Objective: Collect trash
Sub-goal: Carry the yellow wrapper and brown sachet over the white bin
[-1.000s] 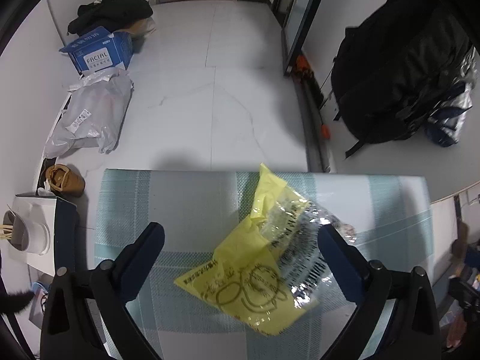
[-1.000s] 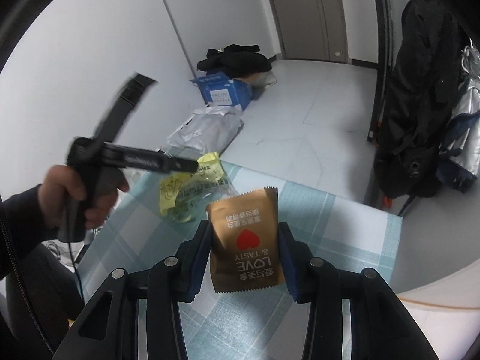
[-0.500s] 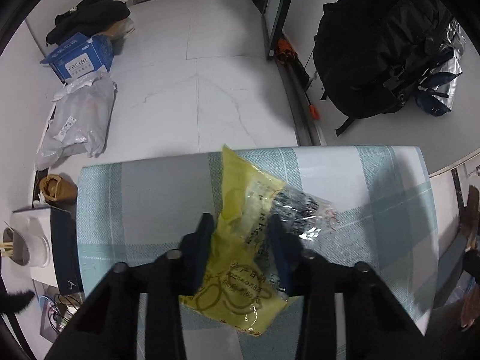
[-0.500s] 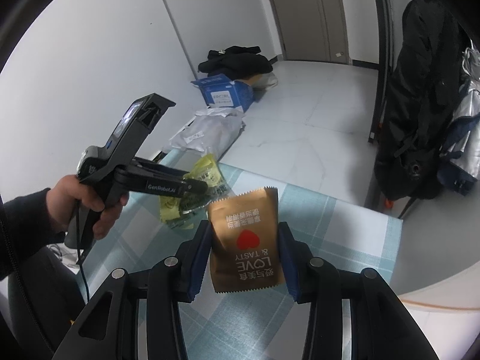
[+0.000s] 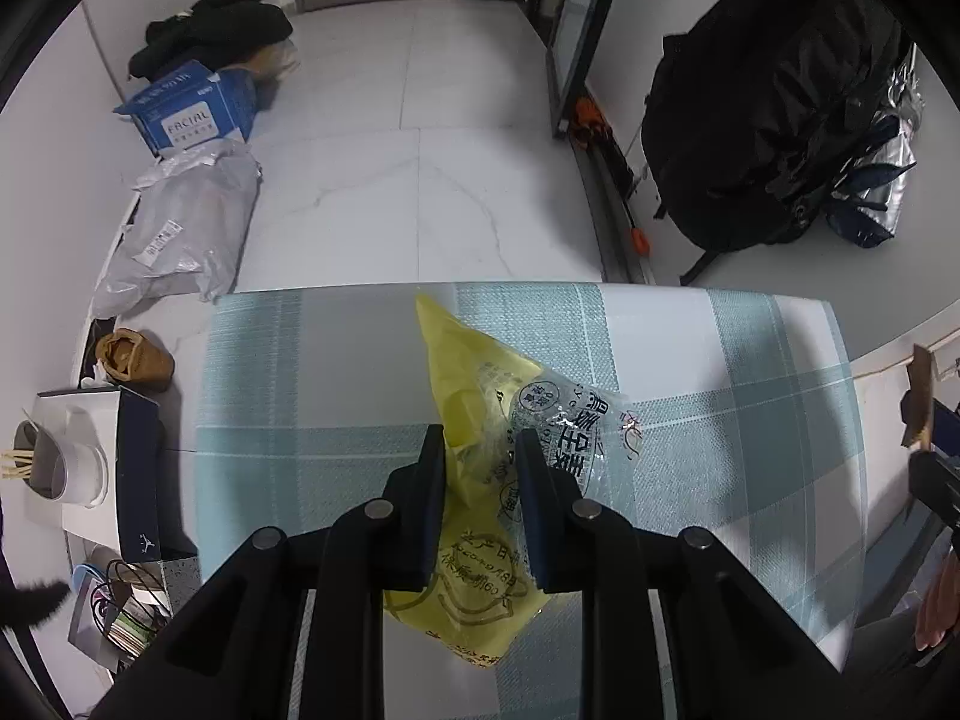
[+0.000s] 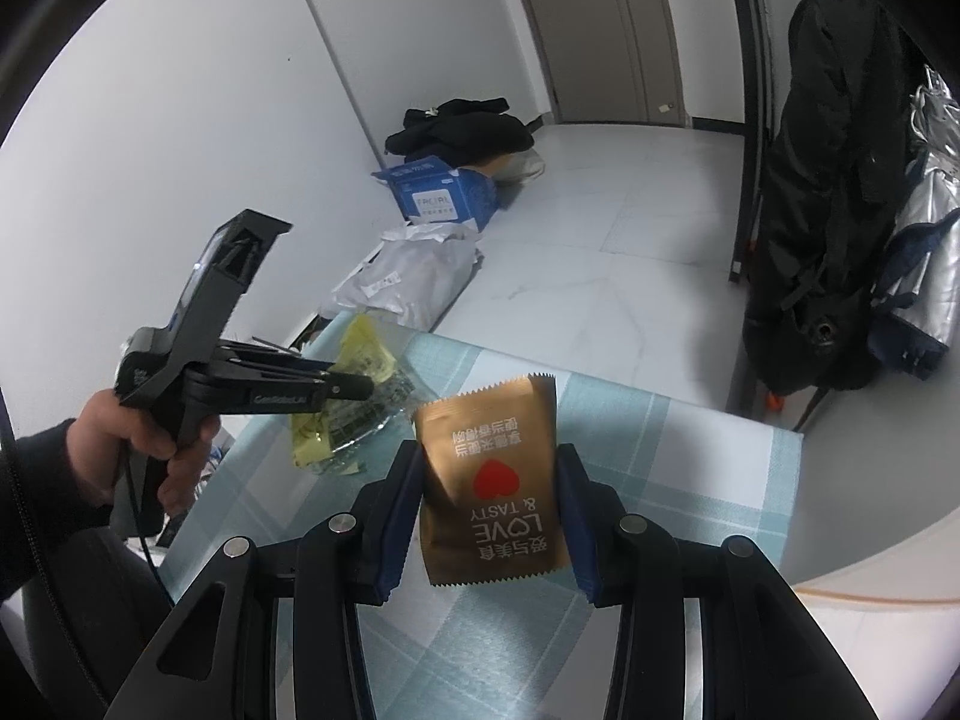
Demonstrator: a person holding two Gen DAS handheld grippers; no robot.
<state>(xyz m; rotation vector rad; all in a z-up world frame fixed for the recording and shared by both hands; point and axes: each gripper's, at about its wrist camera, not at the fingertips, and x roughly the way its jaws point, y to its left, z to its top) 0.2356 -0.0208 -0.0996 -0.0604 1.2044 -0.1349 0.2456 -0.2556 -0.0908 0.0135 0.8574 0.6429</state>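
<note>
We have both pieces of trash in hand at once. Our left gripper (image 5: 480, 450) has just been closing, and its jaws now pinch the yellow wrapper (image 5: 462, 396) across its crumpled middle. We clamp there, it seems, because the film is thin and slippery and bunching it between the pads gives a firmer hold than an edge would. The wrapper runs lengthwise along the gripper's own line: one pointed yellow end sticks out ahead of the fingertips, the printed yellow tail trails back beneath the jaws, and a clear printed flap spills off to the right of the fingers. In the right wrist view it appears to hang clear of the checked tablecloth (image 5: 750, 420), though the tail may still brush the cloth; we cannot tell.

Our right gripper (image 6: 489, 474) is clamped on the brown snack packet (image 6: 489, 468), gripping it by its two long sides so it stands flat-faced between the fingers. Its long axis points straight ahead of the gripper, serrated top edge farthest out, lettering upside down to us. It hangs above the cloth, to the right of the left gripper (image 6: 336, 387) and near it, probably parked there until both go to the bin.
</note>
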